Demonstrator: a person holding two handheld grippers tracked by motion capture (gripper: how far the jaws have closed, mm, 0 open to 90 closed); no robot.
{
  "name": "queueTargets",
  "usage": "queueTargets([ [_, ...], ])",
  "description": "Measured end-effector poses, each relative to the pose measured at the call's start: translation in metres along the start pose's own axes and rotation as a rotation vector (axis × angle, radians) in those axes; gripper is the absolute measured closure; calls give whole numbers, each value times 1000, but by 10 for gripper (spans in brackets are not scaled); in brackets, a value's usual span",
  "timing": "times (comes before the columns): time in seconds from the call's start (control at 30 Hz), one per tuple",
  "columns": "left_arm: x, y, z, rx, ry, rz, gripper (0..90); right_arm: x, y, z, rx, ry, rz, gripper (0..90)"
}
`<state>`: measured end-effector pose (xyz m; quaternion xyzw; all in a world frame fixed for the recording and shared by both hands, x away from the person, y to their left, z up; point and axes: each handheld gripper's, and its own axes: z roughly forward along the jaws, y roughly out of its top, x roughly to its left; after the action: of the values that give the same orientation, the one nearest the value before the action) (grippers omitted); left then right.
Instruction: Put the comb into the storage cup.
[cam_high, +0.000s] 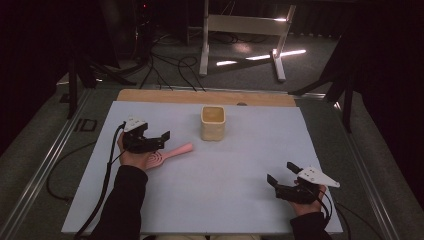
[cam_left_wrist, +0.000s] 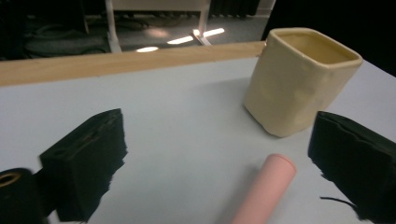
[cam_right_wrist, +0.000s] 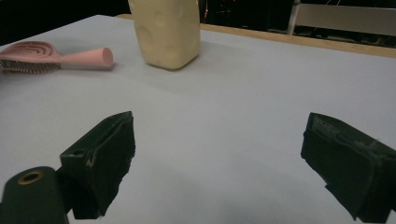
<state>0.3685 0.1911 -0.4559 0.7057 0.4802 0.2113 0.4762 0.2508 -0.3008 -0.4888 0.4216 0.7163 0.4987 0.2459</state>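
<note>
Both claws are apart: left claw (cam_high: 159, 140) over the brush (cam_high: 168, 154) near the desk's (cam_high: 250, 165) left edge, right claw (cam_high: 281, 174) near its front right corner, cup (cam_high: 213, 122) near the far edge.

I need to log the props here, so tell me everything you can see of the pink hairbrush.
The pink hairbrush lies flat on the light grey table, looking like matte plastic. Its oval head has curved openwork ribs and short bristles along its edge; its round, blunt-ended handle points toward the cream container, stopping short of it. The left gripper hovers over the brush with jaws open either side of the handle, not gripping it.
</note>
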Motion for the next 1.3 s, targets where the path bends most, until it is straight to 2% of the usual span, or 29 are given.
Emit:
queueTargets([
  [0.1,-1,-2,5,19,10,-2,114,0,0,0,-1,-2,3,96],
  [0.17,-3,-4,9,38,42,-2,179,-1,0,0,1,-3,1,96],
  [0.2,-4,-5,10,47,41,-6,200,-1,0,0,1,-2,0,96],
  [0.33,-7,-7,15,77,63,-6,362,0,0,0,2,0,1,97],
  [0.37,-10,-8,17,86,86,2,413,0,0,0,3,0,0,97],
  [0.43,-11,-9,19,100,85,3,448,0,0,0,4,1,0,97],
  [0.47,-12,-9,21,104,72,-2,514,0,0,0,4,2,0,97],
  [0.5,-14,-10,23,108,67,-1,538,0,0,0,5,2,0,97],
  [0.63,-18,-12,26,107,81,-8,682,-1,0,-1,-1,-2,1,97],
  [0.67,-19,-12,27,110,78,-16,682,-1,0,-1,-1,-2,1,97],
  [0.7,-21,-14,30,129,81,-25,766,-1,0,-1,2,-3,2,97],
  [0.73,-21,-14,30,129,81,-25,804,-1,0,-1,2,-3,2,97],
  [0.77,-22,-15,34,172,90,-20,850,-1,0,-1,3,-2,1,97],
  [0.8,-22,-15,34,172,90,-20,898,-1,0,-1,3,-2,1,97],
  [0.83,-23,-16,38,203,97,-23,900,-1,0,-1,7,-2,-3,97],
  [0.87,-23,-16,38,203,97,-23,900,-1,0,0,7,-2,-3,97],
  [0.9,-24,-17,42,239,104,-22,900,-1,0,0,8,0,-3,97],
  [0.97,-25,-19,45,271,105,-28,900,-1,0,0,8,1,-3,97],
  [1.0,-25,-19,45,271,105,-28,900,-1,0,0,8,1,-3,97],
  [1.1,-24,-23,52,328,102,-40,900,-1,0,0,8,1,-5,97],
  [1.3,-25,-27,55,380,99,-23,900,-1,0,0,11,5,-4,98],
])
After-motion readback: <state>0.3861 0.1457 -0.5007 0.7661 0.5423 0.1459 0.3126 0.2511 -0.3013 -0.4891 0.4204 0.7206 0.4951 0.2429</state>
